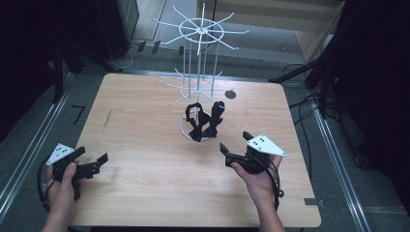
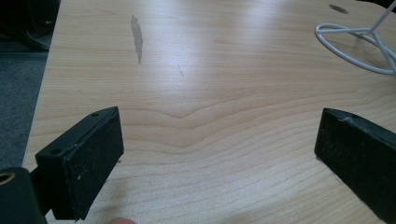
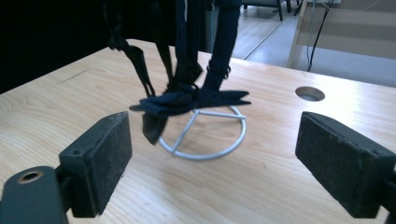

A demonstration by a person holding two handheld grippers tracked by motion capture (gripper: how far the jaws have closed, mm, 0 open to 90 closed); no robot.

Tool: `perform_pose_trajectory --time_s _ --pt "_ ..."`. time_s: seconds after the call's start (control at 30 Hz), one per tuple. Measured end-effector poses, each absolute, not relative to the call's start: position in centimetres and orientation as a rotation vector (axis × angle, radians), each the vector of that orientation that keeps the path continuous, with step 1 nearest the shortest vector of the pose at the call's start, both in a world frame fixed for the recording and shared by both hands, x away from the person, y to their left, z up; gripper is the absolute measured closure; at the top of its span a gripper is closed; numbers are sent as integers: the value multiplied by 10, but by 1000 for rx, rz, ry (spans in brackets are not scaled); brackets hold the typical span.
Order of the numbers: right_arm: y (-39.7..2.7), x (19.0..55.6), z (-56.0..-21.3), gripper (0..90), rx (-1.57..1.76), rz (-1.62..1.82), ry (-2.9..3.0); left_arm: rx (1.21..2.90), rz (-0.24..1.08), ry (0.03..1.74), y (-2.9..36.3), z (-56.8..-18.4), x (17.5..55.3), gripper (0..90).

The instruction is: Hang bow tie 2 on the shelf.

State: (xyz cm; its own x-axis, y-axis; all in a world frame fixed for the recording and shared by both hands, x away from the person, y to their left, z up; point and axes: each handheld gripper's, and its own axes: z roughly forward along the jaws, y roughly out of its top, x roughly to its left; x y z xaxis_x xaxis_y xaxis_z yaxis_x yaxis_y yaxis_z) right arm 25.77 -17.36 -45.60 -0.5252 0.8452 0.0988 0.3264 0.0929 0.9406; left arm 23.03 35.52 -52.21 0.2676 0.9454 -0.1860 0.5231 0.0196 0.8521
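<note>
A white wire display rack (image 1: 199,29) stands at the middle back of the wooden table (image 1: 145,193). Dark bow ties (image 1: 203,123) hang from its lower hooks and droop onto its ring base. In the right gripper view the bow ties (image 3: 187,98) hang just above the ring base (image 3: 240,133), a little ahead of my jaws. My right gripper (image 1: 235,142) is to the right of the rack's foot, and its jaws (image 3: 215,123) stand open and empty. My left gripper (image 1: 92,154) is near the table's front left, open over bare wood (image 2: 219,126).
A round hole (image 1: 230,94) in the tabletop lies behind and right of the rack. A dark streak (image 2: 136,37) marks the wood on the left side. The ring base (image 2: 319,31) lies far right of the left gripper. Dark stands and cables surround the table.
</note>
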Motion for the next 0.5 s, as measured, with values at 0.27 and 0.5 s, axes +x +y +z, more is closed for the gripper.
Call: perform_pose_trajectory --time_s 0.27,0.5 --pt "-197 252 -469 86 1190 1409 1899 1633 584 1378 355 -522 230 17" --pt "-224 245 -476 85 1249 1402 1877 1630 580 1376 355 -522 231 16"
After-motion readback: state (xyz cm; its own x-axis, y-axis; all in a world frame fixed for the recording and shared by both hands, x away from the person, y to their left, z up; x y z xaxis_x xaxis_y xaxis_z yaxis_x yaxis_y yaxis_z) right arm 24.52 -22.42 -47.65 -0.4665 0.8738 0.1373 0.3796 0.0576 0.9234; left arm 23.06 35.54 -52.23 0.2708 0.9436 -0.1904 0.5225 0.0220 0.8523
